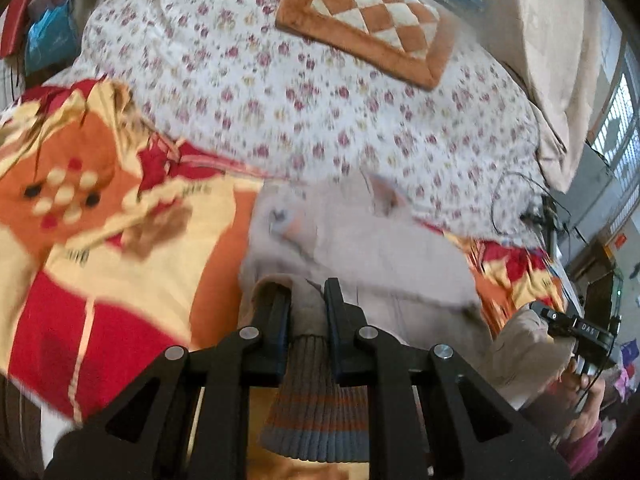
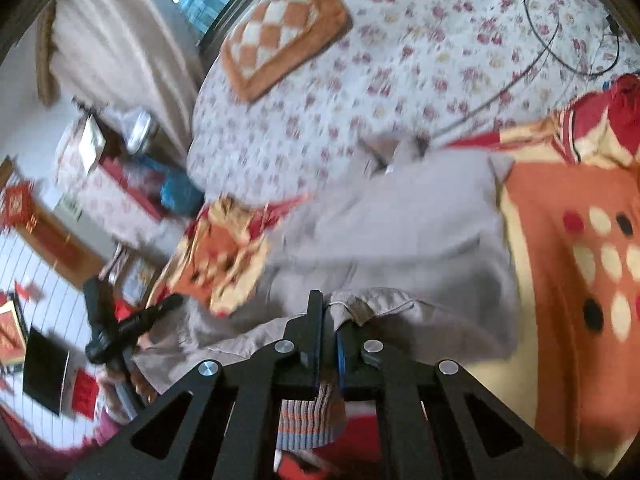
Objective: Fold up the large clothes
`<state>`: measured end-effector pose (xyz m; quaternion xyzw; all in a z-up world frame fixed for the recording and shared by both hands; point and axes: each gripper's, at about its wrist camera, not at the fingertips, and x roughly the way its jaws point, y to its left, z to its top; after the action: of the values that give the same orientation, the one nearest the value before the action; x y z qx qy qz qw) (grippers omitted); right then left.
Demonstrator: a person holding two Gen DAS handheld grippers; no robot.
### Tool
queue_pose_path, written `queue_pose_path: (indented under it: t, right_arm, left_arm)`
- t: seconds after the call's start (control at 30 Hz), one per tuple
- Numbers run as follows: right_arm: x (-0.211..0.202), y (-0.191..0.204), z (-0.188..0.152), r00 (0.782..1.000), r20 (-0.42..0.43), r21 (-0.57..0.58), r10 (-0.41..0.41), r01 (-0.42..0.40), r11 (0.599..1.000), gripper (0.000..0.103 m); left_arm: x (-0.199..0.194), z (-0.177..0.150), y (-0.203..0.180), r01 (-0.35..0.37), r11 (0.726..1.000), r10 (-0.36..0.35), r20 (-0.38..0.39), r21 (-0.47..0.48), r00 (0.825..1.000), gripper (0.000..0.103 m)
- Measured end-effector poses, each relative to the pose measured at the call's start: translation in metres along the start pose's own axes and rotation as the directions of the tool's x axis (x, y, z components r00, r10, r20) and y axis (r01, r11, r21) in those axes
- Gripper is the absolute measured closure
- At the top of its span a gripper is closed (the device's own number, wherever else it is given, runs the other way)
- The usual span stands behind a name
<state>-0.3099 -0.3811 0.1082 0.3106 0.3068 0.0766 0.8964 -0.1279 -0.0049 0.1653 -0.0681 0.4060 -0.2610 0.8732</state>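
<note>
While each claw grips a ribbed striped cuff, left claw (image 1: 306, 300) and right claw (image 2: 330, 316) closed on fabric, the pale grey jacket (image 1: 372, 240) stretches straight ahead across the bed (image 1: 280, 92), collar farthest

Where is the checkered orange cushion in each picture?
Left wrist view: the checkered cushion lies at top centre, on the flowered quilt.
Right wrist view: the checkered cushion lies at top, left of centre, on the flowered quilt.
Shared landmark: the grey jacket in mid-picture.
</note>
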Motion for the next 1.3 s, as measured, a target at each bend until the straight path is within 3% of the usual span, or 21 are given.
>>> queue_pose_path:
  t: [0.3,0.6,0.67,0.73,0.8,0.87,0.93,0.97,1.03,1.1,1.17,1.23,1.3]
  right_arm:
    - [0.07,-0.077,0.08,0.994,0.058,0.181,-0.09,0.078,0.98,0.1]
    - [0.116,-0.135,0.125,0.993,0.046,0.246,-0.112,0.097,0.964,0.1]
    - [0.127,-0.139,0.13,0.992,0.038,0.208,-0.121,0.11,0.972,0.097]
    - [0.133,-0.138,0.132,0.98,0.019,0.137,-0.197,0.192,0.972,0.085]
    - [0.123,-0.135,0.128,0.978,0.027,0.131,-0.205,0.2,0.971,0.059]
    - [0.106,-0.128,0.128,0.972,0.058,0.129,-0.226,0.217,0.968,0.048]
    - [0.09,-0.117,0.13,0.964,0.092,0.098,-0.251,0.242,0.965,0.048]
    - [0.085,-0.107,0.13,0.969,0.092,0.062,-0.228,0.222,0.973,0.048]
    - [0.098,-0.082,0.126,0.982,-0.005,-0.074,-0.19,0.189,0.979,0.05]
    - [0.124,-0.057,0.114,0.968,-0.07,-0.207,-0.242,0.223,0.953,0.051]
    - [0.155,-0.047,0.108,0.952,-0.12,-0.268,-0.282,0.243,0.932,0.052]
    - [0.191,-0.055,0.113,0.917,-0.132,-0.265,-0.377,0.333,0.905,0.053]
    - [0.213,-0.07,0.125,0.889,-0.088,-0.242,-0.449,0.418,0.876,0.051]
  left_arm:
    - [0.101,0.071,0.001,-0.075,0.99,0.075,-0.002,-0.118,0.997,0.09]
    - [0.182,0.107,0.001,-0.135,0.984,0.133,-0.025,-0.119,0.991,0.089]
    - [0.2,0.115,0.001,-0.134,0.985,0.13,-0.044,-0.108,0.991,0.085]
    - [0.219,0.12,0.005,-0.112,0.988,0.1,-0.118,-0.106,0.988,0.068]
    - [0.221,0.122,0.01,-0.127,0.986,0.11,-0.154,-0.11,0.982,0.041]
    - [0.205,0.122,0.012,-0.143,0.985,0.132,-0.107,-0.096,0.985,0.039]
    - [0.186,0.116,0.014,-0.167,0.983,0.159,-0.095,-0.079,0.983,0.031]
    - [0.178,0.111,0.015,-0.18,0.98,0.171,-0.103,-0.082,0.98,0.028]
    - [0.164,0.094,0.018,-0.166,0.982,0.154,-0.131,-0.086,0.979,0.026]
    - [0.157,0.075,0.018,-0.172,0.983,0.161,-0.159,-0.062,0.974,0.026]
    - [0.16,0.061,0.017,-0.195,0.98,0.187,-0.177,-0.03,0.966,0.026]
    - [0.172,0.049,0.018,-0.214,0.977,0.209,-0.195,-0.006,0.958,0.026]
    - [0.188,0.041,0.026,-0.234,0.972,0.223,-0.226,-0.021,0.948,0.026]
